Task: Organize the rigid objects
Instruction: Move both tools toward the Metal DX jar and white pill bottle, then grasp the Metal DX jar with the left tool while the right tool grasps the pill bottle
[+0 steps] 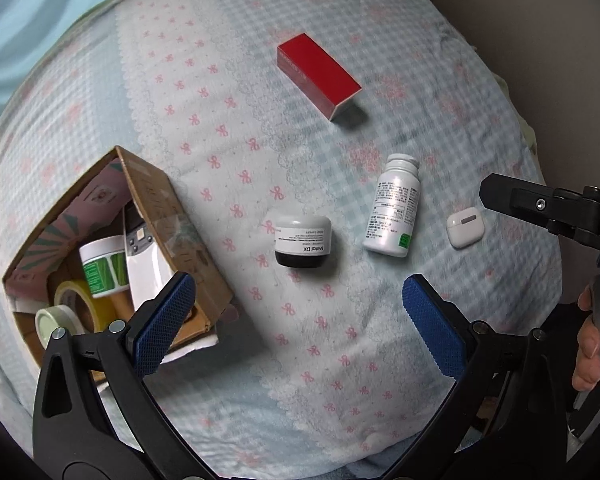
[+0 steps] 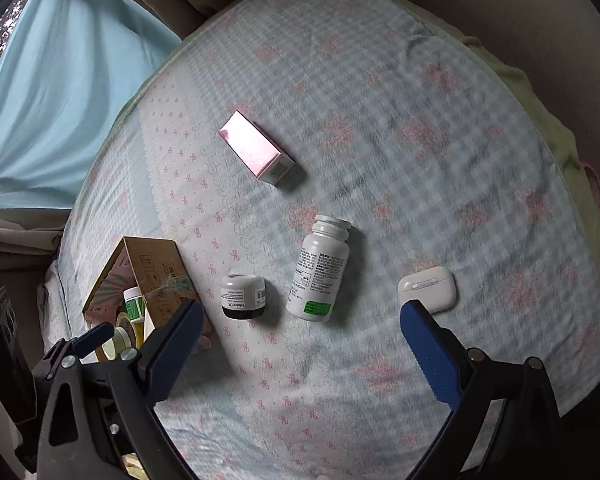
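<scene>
loose items lie on a checked bedspread [image 1: 228,128] with pink bows. in the left wrist view, a small jar [image 1: 303,242] with a grey lid and dark base sits at centre, lying on its side. just right of it, apart, a white pill bottle [image 1: 393,206] lies on its side, cap toward the top of the frame, green patch on the label at its lower end. further right a white earbud case [image 1: 465,226] rests alone. a red carton [image 1: 318,76] lies well apart in the upper centre.

at the left of the frame a cardboard box [image 1: 168,208] stands open. inside are a white jar with green label [image 1: 102,266], a yellow tape roll [image 1: 85,304], a pale tape roll [image 1: 58,324] and a white device with buttons; other contents are unclear.

left gripper [image 1: 300,328]: blue pads wide apart at the bottom of the frame, nothing between them, one pad overlapping the box corner in view.

right gripper [image 2: 302,348]: pads wide apart, nothing clamped; in the right wrist view its right pad sits just below the earbud case [image 2: 428,288], contact not determinable. the bottle [image 2: 320,272] and jar [image 2: 243,296] lie above the gap.

a hand [image 1: 588,344] shows at the right edge of the left wrist view.
</scene>
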The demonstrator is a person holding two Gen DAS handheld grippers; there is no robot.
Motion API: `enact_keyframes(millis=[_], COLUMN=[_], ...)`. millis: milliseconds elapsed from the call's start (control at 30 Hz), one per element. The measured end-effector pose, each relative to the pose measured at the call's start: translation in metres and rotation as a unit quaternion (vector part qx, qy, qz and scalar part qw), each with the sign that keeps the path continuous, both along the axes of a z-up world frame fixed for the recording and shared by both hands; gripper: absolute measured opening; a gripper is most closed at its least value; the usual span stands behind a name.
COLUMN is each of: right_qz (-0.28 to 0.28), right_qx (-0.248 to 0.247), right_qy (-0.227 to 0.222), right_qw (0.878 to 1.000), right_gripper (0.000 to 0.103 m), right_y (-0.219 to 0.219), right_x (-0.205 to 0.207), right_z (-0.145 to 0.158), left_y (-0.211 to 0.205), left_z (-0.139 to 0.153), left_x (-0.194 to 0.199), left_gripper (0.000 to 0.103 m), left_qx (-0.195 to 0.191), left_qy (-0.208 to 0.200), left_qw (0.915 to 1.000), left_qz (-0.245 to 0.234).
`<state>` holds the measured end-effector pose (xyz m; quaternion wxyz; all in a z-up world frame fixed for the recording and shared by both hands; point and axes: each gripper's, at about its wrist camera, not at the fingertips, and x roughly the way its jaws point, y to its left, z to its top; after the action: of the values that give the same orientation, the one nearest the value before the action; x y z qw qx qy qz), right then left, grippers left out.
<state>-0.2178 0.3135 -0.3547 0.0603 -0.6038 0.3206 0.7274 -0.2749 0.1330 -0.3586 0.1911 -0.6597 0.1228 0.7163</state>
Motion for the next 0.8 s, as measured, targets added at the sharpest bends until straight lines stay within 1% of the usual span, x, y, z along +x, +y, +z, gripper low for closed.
enact_keyframes(millis=[67, 167, 267, 400, 433, 467, 500, 567, 633, 667, 700, 733, 800], right_qz=[-0.009, -0.029, -0.045, -0.068, -0.070, -0.070, -0.069, -0.070, -0.071, -0.073, -0.074, -0.076, -0.079], right_qx=[-0.014, -0.031, -0.030, -0.043, -0.044, -0.047, -0.052, -0.058, -0.065, -0.067, -0.067, -0.066, -0.058], right_qy=[-0.013, -0.033, -0.058, -0.078, -0.084, -0.092, -0.100, -0.118, -0.130, -0.134, -0.139, -0.142, -0.150], right_qw=[1.000, 0.999, 0.997, 0.994, 0.993, 0.992, 0.991, 0.989, 0.987, 0.986, 0.985, 0.985, 0.984], right_gripper=[0.098, 0.098, 0.098, 0.098, 0.096, 0.088, 0.084, 0.077, 0.075, 0.074, 0.074, 0.073, 0.069], right_y=[0.001, 0.001, 0.000, 0.000, -0.001, -0.003, -0.004, -0.007, -0.010, -0.011, -0.012, -0.013, -0.013], right_x=[-0.006, -0.013, -0.018, -0.026, -0.029, -0.031, -0.034, -0.037, -0.039, -0.040, -0.041, -0.041, -0.042], right_z=[-0.017, -0.041, -0.064, -0.091, -0.097, -0.104, -0.111, -0.123, -0.131, -0.135, -0.137, -0.139, -0.142], left_y=[0.008, 0.018, 0.024, 0.033, 0.035, 0.035, 0.035, 0.033, 0.031, 0.031, 0.030, 0.031, 0.031], left_z=[-0.019, -0.045, -0.069, -0.099, -0.106, -0.112, -0.118, -0.127, -0.135, -0.137, -0.140, -0.143, -0.148], left_x=[-0.006, -0.013, -0.021, -0.026, -0.027, -0.028, -0.029, -0.032, -0.034, -0.035, -0.035, -0.035, -0.036], left_gripper=[0.101, 0.100, 0.099, 0.098, 0.098, 0.097, 0.092, 0.088, 0.087, 0.084, 0.079, 0.076, 0.064], left_qx=[-0.002, -0.018, -0.027, -0.044, -0.047, -0.049, -0.050, -0.048, -0.047, -0.047, -0.047, -0.047, -0.045], left_qy=[-0.019, -0.033, -0.050, -0.068, -0.074, -0.080, -0.084, -0.094, -0.103, -0.106, -0.109, -0.115, -0.128], left_qw=[0.9998, 0.9992, 0.9981, 0.9959, 0.9953, 0.9947, 0.9945, 0.9941, 0.9934, 0.9931, 0.9928, 0.9922, 0.9906], left_qz=[-0.005, -0.015, -0.021, -0.039, -0.042, -0.042, -0.039, -0.026, -0.017, -0.016, -0.016, -0.017, -0.015])
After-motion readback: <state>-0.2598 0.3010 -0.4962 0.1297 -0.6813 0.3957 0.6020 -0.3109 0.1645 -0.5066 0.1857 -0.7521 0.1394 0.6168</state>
